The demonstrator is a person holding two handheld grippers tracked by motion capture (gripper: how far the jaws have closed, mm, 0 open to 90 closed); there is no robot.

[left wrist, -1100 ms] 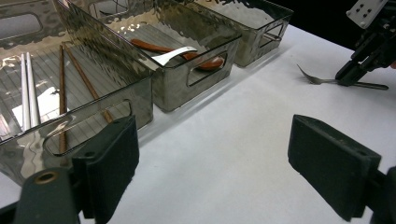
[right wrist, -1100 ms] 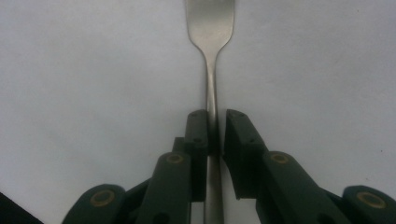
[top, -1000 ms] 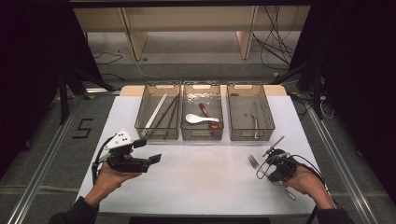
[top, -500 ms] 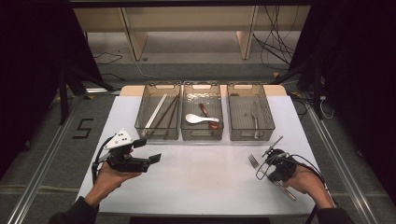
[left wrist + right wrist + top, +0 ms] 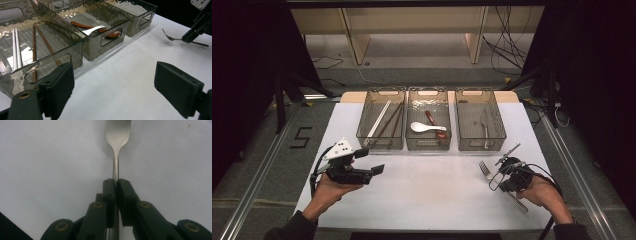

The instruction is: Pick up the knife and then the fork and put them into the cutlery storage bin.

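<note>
White tabletop point(image 5: 432, 195): right tongs point(image 5: 116, 182) clamped on the fork point(image 5: 116, 135) handle, left tongs point(image 5: 113, 87) spread wide, holding nothing.

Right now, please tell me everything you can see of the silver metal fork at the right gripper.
The silver metal fork looks like plain, shiny steel, with a broad head narrowing into a slim, flat handle. The right gripper is shut on the handle just behind the head, its black pads pressing both sides. The fork is on or just above the white table, in front of the clear bins, tines pointing toward them.
</note>
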